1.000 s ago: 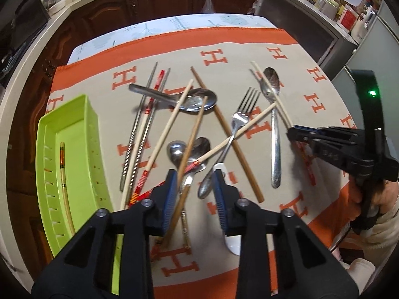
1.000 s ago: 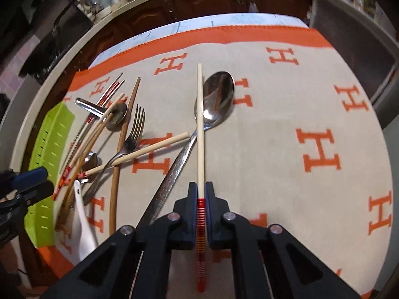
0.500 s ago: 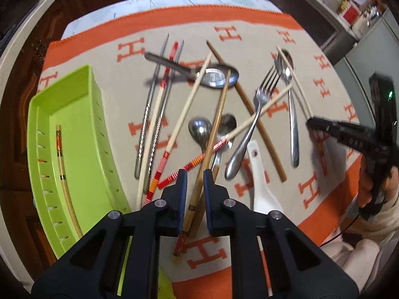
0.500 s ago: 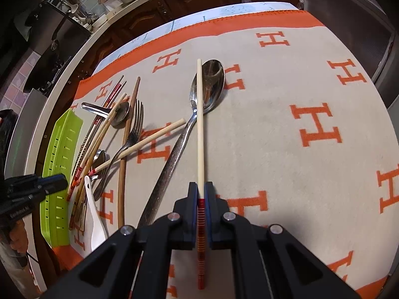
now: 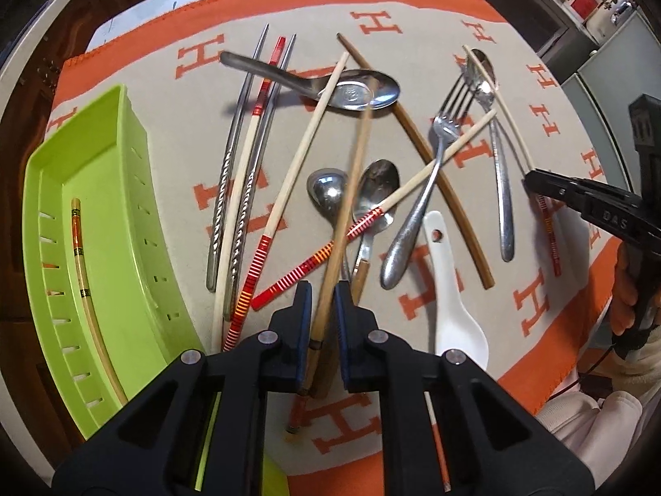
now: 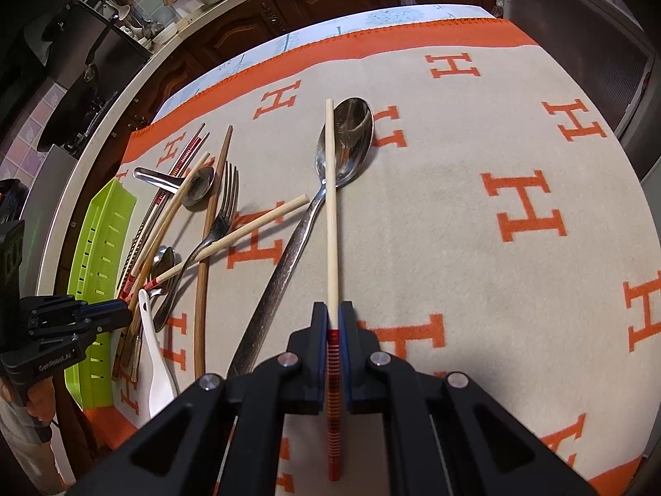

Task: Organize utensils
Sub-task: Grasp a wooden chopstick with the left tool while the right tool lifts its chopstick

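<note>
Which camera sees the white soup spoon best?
The left wrist view: the white soup spoon lies whole on the cloth, showing its bowl and the hole in its handle. The right wrist view shows it small and stretched at the left edge, beside the left gripper.

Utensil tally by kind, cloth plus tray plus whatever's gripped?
Chopsticks: 9 (one in the green tray, one in the left gripper, one in the right gripper)
Spoons: 5
Forks: 1
Total: 15
</note>
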